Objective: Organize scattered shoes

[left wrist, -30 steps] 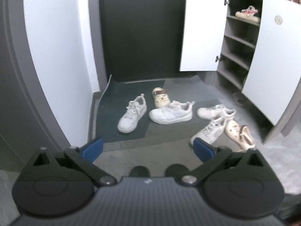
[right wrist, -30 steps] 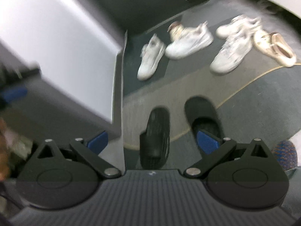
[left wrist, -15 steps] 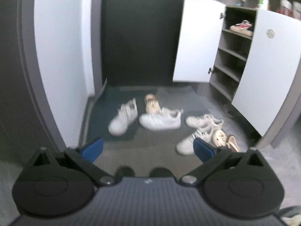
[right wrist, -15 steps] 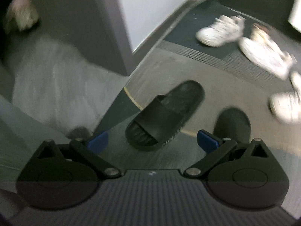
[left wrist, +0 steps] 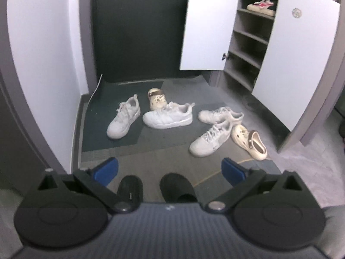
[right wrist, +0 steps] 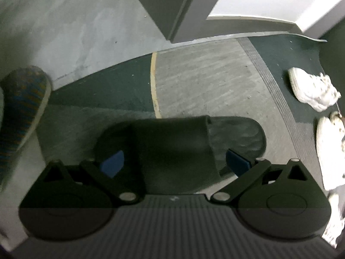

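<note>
I see four white sneakers [left wrist: 167,116] and two cream clogs [left wrist: 249,141] scattered on the entry floor, pointing every which way. Two black slides [right wrist: 179,146] lie nearer me, one sideways across the mat.

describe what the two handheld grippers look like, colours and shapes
Both look alike. The left gripper and the right gripper each have a dark ribbed body, two round black discs, angled black linkage arms with silver pivot pins, and blue pads on the fingers. A small white mark sits at the body's front edge. No cables or sleeves show.
</note>
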A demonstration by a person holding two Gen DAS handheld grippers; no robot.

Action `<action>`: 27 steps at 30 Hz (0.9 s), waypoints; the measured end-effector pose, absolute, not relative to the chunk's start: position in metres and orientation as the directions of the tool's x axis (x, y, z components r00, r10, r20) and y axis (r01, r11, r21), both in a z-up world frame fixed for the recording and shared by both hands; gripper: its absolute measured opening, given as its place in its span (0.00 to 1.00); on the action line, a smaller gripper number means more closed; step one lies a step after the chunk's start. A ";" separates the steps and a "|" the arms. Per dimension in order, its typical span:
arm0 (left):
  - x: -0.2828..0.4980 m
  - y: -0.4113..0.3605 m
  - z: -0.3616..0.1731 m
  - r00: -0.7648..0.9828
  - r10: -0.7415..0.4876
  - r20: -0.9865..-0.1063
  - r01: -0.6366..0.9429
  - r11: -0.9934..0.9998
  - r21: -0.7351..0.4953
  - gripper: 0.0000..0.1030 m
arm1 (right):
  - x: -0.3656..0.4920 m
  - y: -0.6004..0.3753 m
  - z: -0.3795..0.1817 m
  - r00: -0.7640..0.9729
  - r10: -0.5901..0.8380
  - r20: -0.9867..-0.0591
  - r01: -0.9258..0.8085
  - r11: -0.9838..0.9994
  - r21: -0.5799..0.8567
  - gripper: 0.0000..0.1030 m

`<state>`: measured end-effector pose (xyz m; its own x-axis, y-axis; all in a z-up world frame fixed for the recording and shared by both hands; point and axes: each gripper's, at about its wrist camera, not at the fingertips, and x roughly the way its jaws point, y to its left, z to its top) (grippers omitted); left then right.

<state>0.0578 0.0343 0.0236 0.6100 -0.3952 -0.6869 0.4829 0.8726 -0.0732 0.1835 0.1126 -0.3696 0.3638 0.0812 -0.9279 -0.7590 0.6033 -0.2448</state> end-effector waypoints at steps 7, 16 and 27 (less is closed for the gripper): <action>0.065 0.048 0.028 0.627 -0.397 -0.671 0.456 0.885 -0.097 1.00 | 0.198 0.125 -0.408 0.355 -0.055 -0.933 -0.734 0.603 -0.314 0.90; 0.072 0.036 0.016 0.636 -0.352 -0.686 0.461 0.887 -0.028 1.00 | 0.210 0.113 -0.377 0.346 0.018 -0.938 -0.465 0.872 -0.155 0.88; 0.060 0.033 0.021 0.637 -0.377 -0.672 0.494 0.869 -0.020 1.00 | 0.194 0.065 -0.328 0.162 0.121 -0.979 0.320 0.932 0.168 0.88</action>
